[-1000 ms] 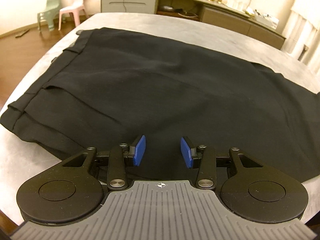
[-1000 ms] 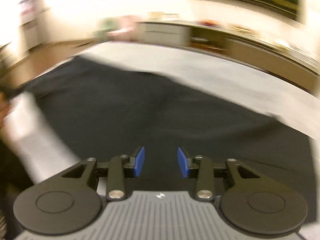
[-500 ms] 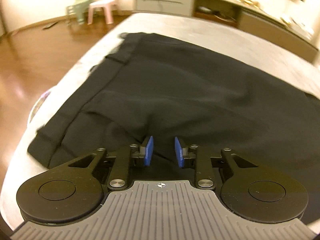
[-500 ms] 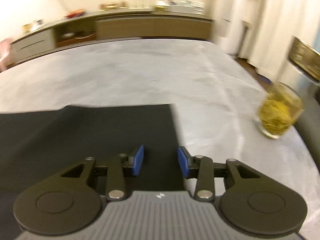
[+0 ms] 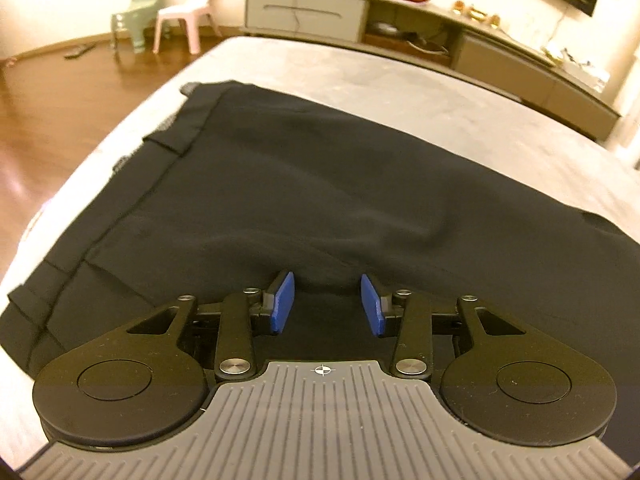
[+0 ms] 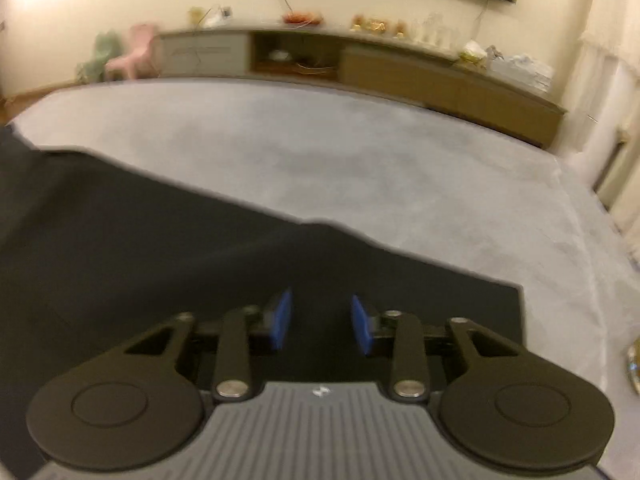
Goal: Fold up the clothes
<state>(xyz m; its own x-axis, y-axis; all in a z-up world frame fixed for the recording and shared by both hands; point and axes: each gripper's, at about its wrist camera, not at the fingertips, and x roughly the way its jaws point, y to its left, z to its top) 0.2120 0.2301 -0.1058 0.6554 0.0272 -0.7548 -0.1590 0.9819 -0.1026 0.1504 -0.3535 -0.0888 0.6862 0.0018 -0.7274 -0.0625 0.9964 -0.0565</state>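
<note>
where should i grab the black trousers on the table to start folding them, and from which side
Probably take the black trousers at the leg hem's squared corner, coming in low from the near table edge. The cloth lies flat, so only the edges offer a lip. The right tongs hover open there; the left tongs, opening, sit near the waistband.

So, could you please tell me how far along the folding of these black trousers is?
Done: the black trousers lie spread flat on the grey table. In hand: the left gripper, jaws opening, and the right gripper hover over the cloth, holding nothing. Left: every fold.
</note>
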